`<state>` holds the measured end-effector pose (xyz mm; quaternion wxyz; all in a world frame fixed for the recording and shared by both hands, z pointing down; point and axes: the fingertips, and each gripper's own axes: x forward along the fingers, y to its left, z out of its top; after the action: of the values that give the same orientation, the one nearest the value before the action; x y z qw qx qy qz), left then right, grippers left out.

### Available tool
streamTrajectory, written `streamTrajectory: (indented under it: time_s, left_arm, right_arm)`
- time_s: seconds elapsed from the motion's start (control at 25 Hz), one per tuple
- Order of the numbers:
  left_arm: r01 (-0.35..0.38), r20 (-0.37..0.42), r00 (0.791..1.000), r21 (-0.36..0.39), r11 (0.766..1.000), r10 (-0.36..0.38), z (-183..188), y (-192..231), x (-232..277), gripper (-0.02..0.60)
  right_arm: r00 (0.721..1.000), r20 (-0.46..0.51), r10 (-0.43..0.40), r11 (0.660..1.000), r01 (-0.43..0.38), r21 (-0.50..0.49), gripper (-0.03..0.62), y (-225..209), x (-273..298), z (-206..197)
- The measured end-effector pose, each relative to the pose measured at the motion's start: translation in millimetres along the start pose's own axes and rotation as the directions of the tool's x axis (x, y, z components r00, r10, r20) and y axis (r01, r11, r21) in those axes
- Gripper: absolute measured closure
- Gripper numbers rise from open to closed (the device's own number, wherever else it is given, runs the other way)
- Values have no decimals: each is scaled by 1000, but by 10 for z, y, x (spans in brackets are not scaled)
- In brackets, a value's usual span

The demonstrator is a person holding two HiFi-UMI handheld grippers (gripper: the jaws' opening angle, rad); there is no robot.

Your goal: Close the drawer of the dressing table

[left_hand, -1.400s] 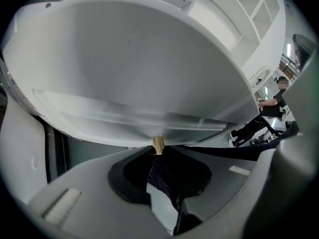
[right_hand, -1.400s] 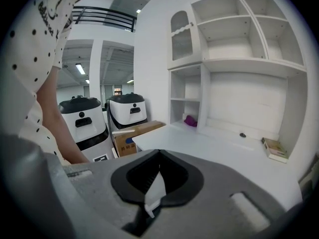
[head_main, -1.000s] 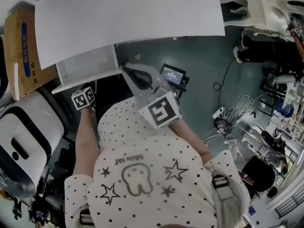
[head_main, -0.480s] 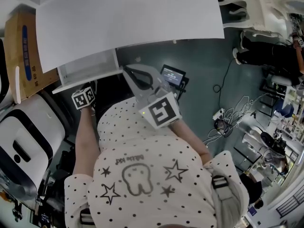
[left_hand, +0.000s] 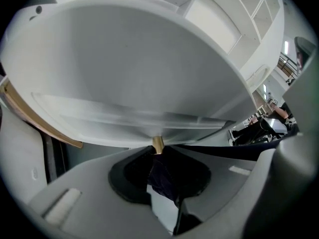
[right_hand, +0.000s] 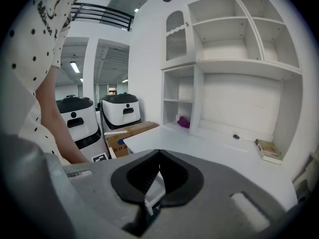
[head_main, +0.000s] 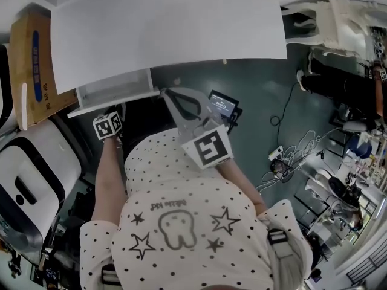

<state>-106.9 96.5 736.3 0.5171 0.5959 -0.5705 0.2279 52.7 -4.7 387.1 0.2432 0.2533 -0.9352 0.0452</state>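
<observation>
Drawer [head_main: 115, 89] part-open under dressing-table counter [head_main: 169, 35], left gripper [left_hand: 158, 152] jaws pinched on its tan knob [left_hand: 158, 144] for the push in; right gripper [right_hand: 159, 153] jaws together, empty, parked clear.

A: Dressing table [head_main: 169, 29] and drawer [head_main: 115, 92]: plain white; knob [left_hand: 157, 144]: tan

B: Shirt [head_main: 181, 222]: white, black dots and stars; marker cube [head_main: 208, 150]: black squares on white; cardboard box [head_main: 30, 59]: brown; floor [head_main: 260, 83]: dark teal
</observation>
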Motion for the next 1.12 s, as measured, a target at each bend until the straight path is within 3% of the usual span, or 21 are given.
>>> streamTrajectory:
  time_s: [0.28,0.6,0.84,1.12]
  left_arm:
    - [-53,38,998,-16,998,54,107,50,42,511]
    - [-47,23,999,11,999,47,119,40,14,509]
    - [-16,-53,998,57,998,19,95,48,42,509]
    - [49,-46,998,132,990,-43,135,41,3,505]
  right_arm:
    - [999,33,-23,999,22,34,594,-38,-82,-27]
    - [999,19,-35,999,35,8,594,-56,52,68]
    - [1000,-15,-14,1000,14,-3,594,35,292,236]
    - [999,-26,-40,999,41,32,594,96,510,291]
